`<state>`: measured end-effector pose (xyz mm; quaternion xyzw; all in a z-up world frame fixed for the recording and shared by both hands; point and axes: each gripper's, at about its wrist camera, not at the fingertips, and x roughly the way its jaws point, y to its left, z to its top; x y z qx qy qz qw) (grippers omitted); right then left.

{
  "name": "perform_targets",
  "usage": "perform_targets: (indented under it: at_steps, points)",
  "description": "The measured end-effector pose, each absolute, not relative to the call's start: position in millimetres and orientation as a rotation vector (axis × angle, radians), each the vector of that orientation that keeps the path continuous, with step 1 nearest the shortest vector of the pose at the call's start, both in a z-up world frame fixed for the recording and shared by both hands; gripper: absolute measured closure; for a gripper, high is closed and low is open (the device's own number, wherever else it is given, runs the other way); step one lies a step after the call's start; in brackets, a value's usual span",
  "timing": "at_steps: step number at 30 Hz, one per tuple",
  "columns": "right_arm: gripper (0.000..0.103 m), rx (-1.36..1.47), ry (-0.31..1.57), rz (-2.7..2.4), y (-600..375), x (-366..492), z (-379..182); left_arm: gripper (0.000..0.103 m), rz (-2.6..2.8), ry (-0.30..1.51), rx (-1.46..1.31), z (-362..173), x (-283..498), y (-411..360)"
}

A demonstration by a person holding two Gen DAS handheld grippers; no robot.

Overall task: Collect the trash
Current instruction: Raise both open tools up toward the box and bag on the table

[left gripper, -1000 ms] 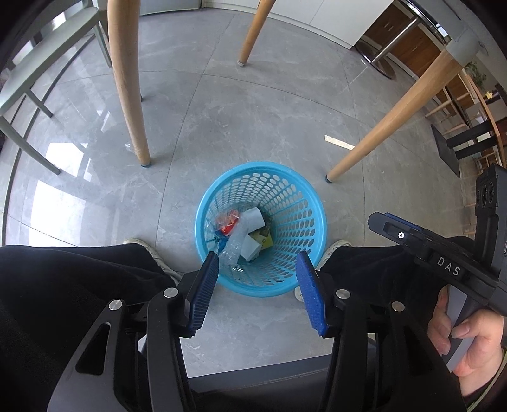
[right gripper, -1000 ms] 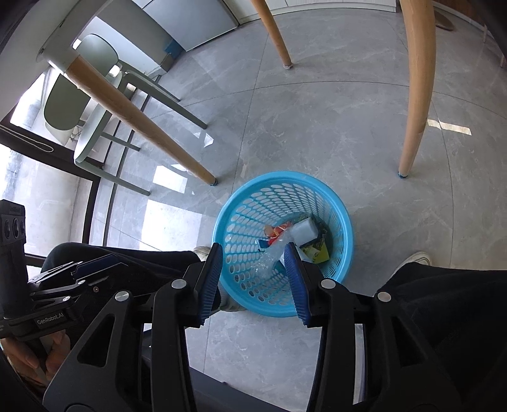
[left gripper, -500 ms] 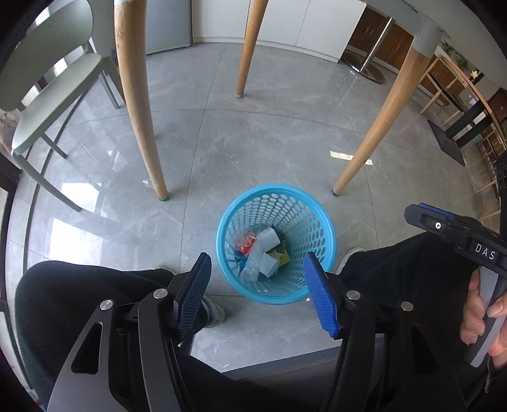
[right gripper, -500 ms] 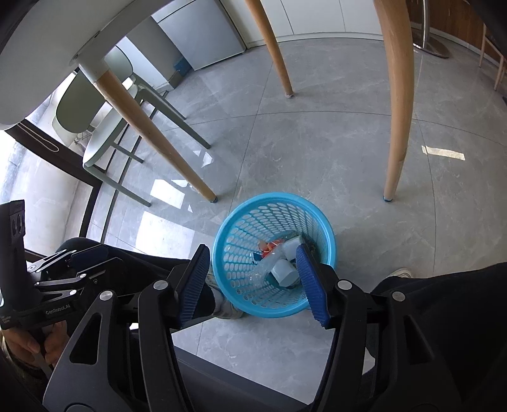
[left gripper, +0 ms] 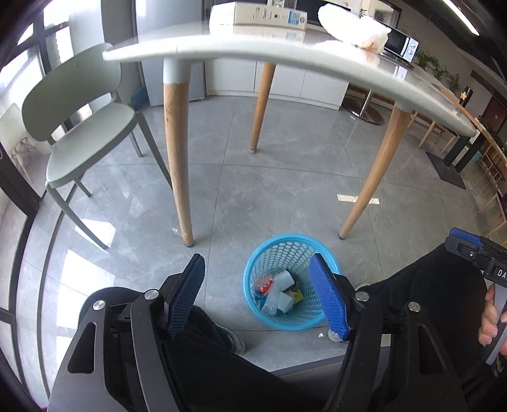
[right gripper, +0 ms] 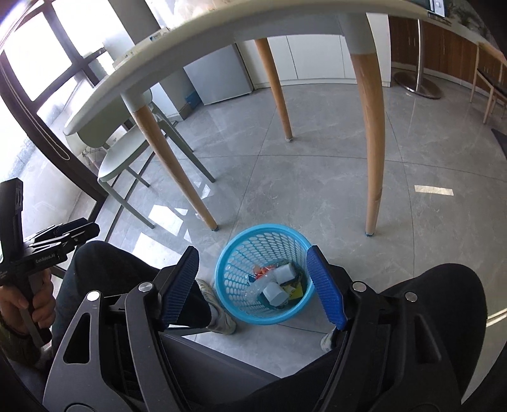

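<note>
- Nearest: left gripper (left gripper: pixel 257 296) and right gripper (right gripper: pixel 252 286), both with blue pads spread wide apart, nothing between them, held above black-trousered knees.
- Just beyond, on the grey floor: blue mesh basket (left gripper: pixel 265 253) between the feet, already holding cups, a clear bottle and bright wrappers.
- Farther, up on the table (left gripper: pixel 253 47): crumpled white tissue (left gripper: pixel 353 23) at the near edge, likely next trash.
- Probably featherlight, soft, crushable, not slippery; best pinched at its bunched middle, gently.

A pale green chair (left gripper: pixel 79 133) stands beside a white-topped table (left gripper: pixel 285 47) on grey floor tiles (left gripper: pixel 269 190).
</note>
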<state>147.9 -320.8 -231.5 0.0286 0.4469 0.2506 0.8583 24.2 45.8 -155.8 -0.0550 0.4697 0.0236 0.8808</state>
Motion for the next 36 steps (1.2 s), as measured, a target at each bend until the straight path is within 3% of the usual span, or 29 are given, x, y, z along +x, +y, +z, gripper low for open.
perform_targets:
  at_steps: [9, 23, 36]
  points:
    - [0.026, 0.041, 0.804, 0.596, -313.9, 127.8, -168.0, 0.031, -0.022, 0.874, -0.095, -95.8, 18.9, 56.6]
    - [0.015, -0.043, 0.636, 0.625, -278.7, 160.6, -75.3, 0.011, -0.128, 0.772, 0.086, -25.7, 60.9, 60.2]
    - [0.011, -0.057, 0.666, 0.619, -237.0, 227.2, -50.4, 0.006, -0.245, 0.797, 0.147, -5.8, 148.6, 79.0]
